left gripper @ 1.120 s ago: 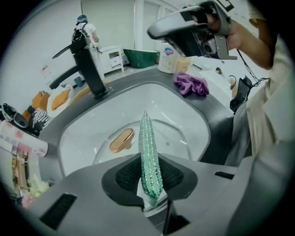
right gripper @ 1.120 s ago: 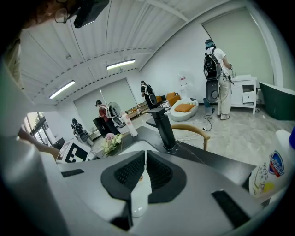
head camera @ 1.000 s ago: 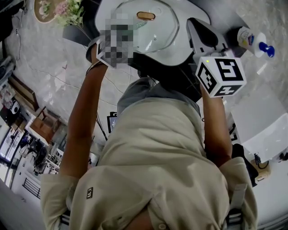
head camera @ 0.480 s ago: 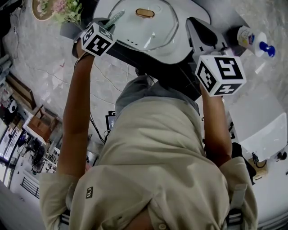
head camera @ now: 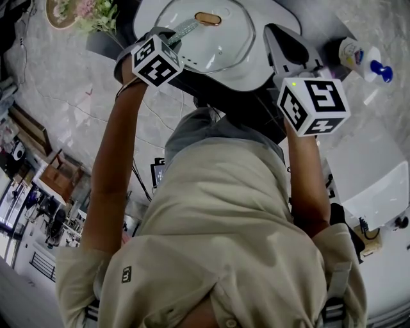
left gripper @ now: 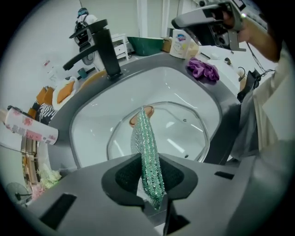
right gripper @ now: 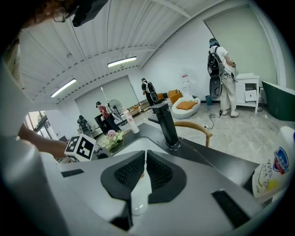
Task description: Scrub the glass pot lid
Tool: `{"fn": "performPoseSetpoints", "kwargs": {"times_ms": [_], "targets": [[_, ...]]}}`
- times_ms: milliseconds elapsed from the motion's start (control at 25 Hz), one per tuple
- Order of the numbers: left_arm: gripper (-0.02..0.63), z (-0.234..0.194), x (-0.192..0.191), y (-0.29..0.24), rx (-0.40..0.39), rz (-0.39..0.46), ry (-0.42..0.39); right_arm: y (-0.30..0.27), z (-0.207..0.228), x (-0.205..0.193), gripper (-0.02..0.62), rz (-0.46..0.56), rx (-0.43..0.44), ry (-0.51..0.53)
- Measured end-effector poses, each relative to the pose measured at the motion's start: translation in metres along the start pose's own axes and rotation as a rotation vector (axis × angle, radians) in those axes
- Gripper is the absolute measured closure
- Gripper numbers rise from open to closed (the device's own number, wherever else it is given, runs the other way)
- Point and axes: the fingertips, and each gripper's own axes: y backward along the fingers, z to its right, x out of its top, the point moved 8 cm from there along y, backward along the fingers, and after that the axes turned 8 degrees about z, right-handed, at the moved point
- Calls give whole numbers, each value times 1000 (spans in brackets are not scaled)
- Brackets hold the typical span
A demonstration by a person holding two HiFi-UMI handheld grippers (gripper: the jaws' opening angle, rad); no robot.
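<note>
Both closed: left tongs [left gripper: 148,175] pinch green scrubber [left gripper: 146,147] over glass lid [left gripper: 184,133]; right tongs [right gripper: 144,173] empty.

A white sink [left gripper: 87,129] is set in a grey counter. A black faucet [left gripper: 103,48] stands at the sink's far rim. Past the sink's right corner lies a crumpled purple cloth [left gripper: 203,70], with a blue-labelled bottle [left gripper: 179,44] and a green tub [left gripper: 146,45] beyond it. Left of the sink are a pink-labelled bottle [left gripper: 30,131] and flowers [head camera: 96,16].
</note>
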Motion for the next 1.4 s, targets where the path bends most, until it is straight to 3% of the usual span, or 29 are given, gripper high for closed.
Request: {"fn": "performPoseSetpoints", "kwargs": {"times_ms": [240, 760, 1160, 1400], "targets": [[514, 26, 21, -1, -93, 22, -41, 2, 5, -1, 568, 3, -6, -7], [514, 129, 122, -57, -288, 74, -363, 10, 13, -5, 568, 5, -34, -24], [517, 104, 114, -51, -257, 84, -284, 13, 20, -8, 568, 3, -38, -31], [517, 64, 78, -31, -190, 56, -212, 10, 20, -8, 568, 1, -28, -28]]}}
